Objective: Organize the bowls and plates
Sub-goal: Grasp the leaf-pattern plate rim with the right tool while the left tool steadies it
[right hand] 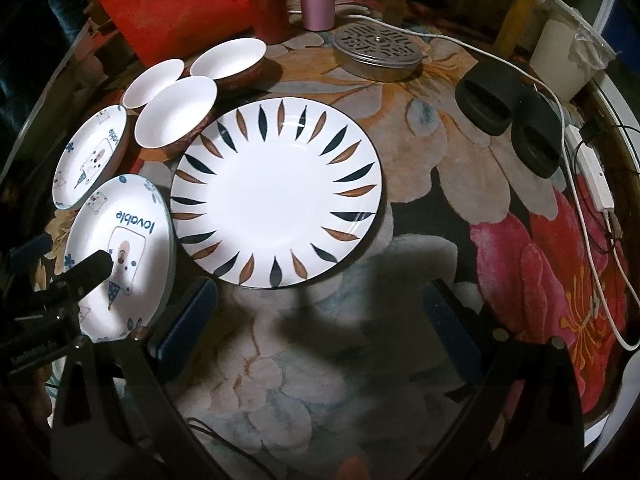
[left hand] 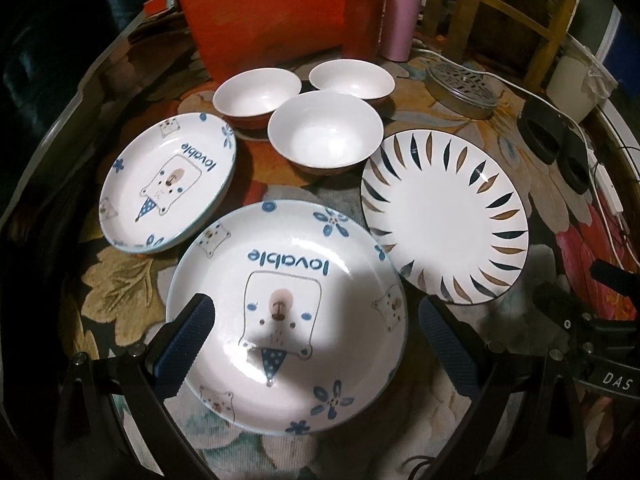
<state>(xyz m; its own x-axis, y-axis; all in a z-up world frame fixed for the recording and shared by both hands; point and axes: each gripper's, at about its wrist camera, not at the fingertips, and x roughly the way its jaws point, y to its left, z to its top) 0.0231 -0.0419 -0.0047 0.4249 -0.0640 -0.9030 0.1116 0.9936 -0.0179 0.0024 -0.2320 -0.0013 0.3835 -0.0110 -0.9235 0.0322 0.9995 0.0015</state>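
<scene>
Crockery spread over a glass table with a floral pattern beneath

Three white bowls cluster at the back, each holding nothing, the nearest just beside the leaf-rimmed plate. Two "lovable" bear plates lie to its left: the near bear plate under the left gripper, the far bear plate behind it, both bare. The left tongs stand apart over the near plate's rim without gripping; the right gripper hangs with its tongs apart over bare table, just short of the leaf-rimmed plate. A perforated metal tin sits further back

Home dining spot, floral tablecloth, wooden chair, crockery
</scene>
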